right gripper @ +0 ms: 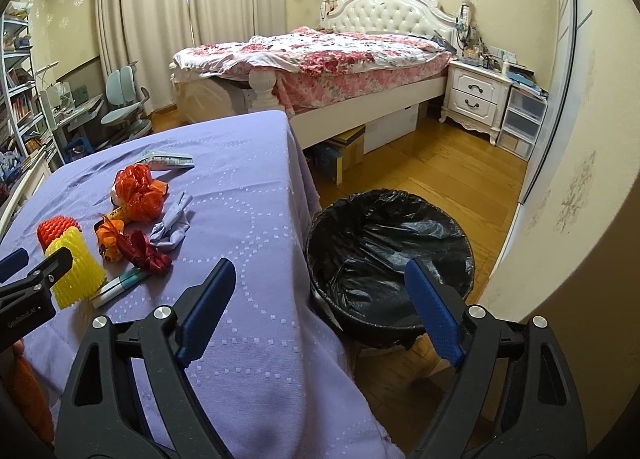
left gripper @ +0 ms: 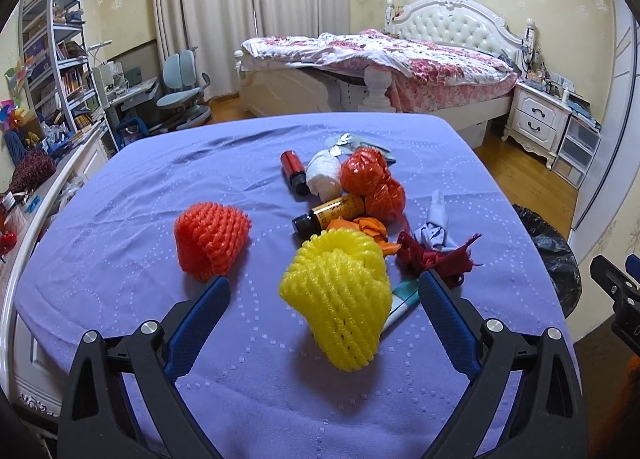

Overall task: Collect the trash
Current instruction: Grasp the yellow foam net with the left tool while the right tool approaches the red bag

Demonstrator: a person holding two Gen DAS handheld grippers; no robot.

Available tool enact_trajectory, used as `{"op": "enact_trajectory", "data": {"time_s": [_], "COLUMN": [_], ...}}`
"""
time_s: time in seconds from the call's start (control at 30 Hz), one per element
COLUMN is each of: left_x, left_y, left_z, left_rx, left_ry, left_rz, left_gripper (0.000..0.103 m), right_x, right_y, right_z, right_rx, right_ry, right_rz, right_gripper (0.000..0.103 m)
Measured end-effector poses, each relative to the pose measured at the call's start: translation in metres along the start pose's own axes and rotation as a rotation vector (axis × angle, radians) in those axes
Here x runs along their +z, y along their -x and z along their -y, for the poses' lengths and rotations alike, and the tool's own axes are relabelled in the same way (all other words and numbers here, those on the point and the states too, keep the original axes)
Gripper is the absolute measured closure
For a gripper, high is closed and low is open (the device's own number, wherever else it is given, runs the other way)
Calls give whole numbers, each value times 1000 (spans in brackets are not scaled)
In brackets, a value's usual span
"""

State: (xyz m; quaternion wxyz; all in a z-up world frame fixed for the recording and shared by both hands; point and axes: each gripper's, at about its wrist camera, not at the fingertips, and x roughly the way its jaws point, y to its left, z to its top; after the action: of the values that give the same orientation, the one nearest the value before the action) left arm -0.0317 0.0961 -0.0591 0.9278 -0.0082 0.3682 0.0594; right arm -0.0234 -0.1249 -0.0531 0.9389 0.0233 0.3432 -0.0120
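Trash is scattered on a purple-covered table (left gripper: 160,179). A yellow foam net (left gripper: 340,299) lies between the fingers of my left gripper (left gripper: 326,291), which is open with its pads clear of the net. Beside it are an orange foam net (left gripper: 212,237), a brown bottle (left gripper: 332,213), a red bottle (left gripper: 292,171), an orange plastic bag (left gripper: 372,183), a white tissue (left gripper: 324,177), dark red scraps (left gripper: 432,255) and a teal tube (left gripper: 400,305). My right gripper (right gripper: 320,271) is open and holds nothing, above the table's edge beside the black-lined bin (right gripper: 388,243).
The bin stands on the wooden floor (right gripper: 440,187) right of the table. A bed (right gripper: 340,55) and a white nightstand (right gripper: 476,97) are behind. Shelves (left gripper: 52,59), a desk and a blue chair (left gripper: 184,91) fill the left side. A wall (right gripper: 560,219) is close on the right.
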Motion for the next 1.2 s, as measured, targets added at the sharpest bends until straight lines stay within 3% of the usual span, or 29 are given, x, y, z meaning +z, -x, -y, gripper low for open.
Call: {"op": "enact_trajectory", "data": {"time_s": [0.2, 0.43, 0.5, 0.8, 1.2], "left_x": [-1, -6, -8, -5, -5], "left_y": [-18, -25, -22, -2, -6], "left_z": [-6, -11, -12, -23, -58], "left_rx": [-19, -77, -100, -82, -6], "left_ry": [24, 24, 26, 13, 46], "left_rz": [-54, -69, -65, -38, -31], "left_gripper": [17, 52, 55, 57, 60], "right_x": [0, -1, -1, 2, 1], "right_y": [-9, -20, -22, -20, -26], "right_z": [-5, -14, -18, -43, -97], "right_rx": [8, 25, 30, 91, 269], "right_ry": [7, 29, 38, 91, 195], "right_rz": [-18, -35, -41, -36, -77], "right_gripper": [19, 19, 19, 19, 46]}}
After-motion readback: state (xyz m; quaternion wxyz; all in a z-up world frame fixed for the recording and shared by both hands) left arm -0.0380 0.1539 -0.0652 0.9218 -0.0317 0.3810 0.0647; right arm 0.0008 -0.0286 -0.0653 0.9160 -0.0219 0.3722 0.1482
